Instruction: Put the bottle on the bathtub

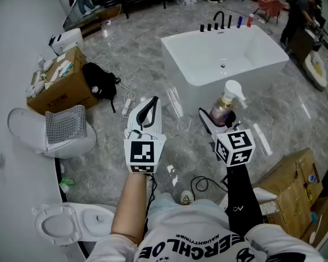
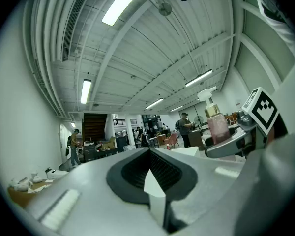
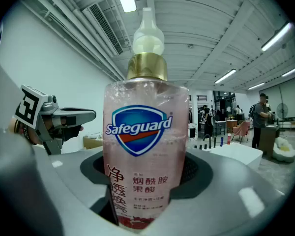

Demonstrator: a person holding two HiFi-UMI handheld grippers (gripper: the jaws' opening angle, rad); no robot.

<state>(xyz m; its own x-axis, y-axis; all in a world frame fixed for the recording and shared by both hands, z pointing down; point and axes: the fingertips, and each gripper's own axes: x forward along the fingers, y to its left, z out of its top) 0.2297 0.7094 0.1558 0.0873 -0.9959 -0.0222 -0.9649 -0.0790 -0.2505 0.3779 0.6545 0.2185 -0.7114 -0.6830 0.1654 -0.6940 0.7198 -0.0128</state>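
The bottle stands upright, clamped in the right hand-held gripper; the bathtub lies just ahead of it; the left hand-held gripper is closed and empty.

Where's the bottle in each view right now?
Head view: bottle, right of centre.
Left gripper view: mid-right.
Right gripper view: centre, filling the frame.
Shared landmark: white bathtub.
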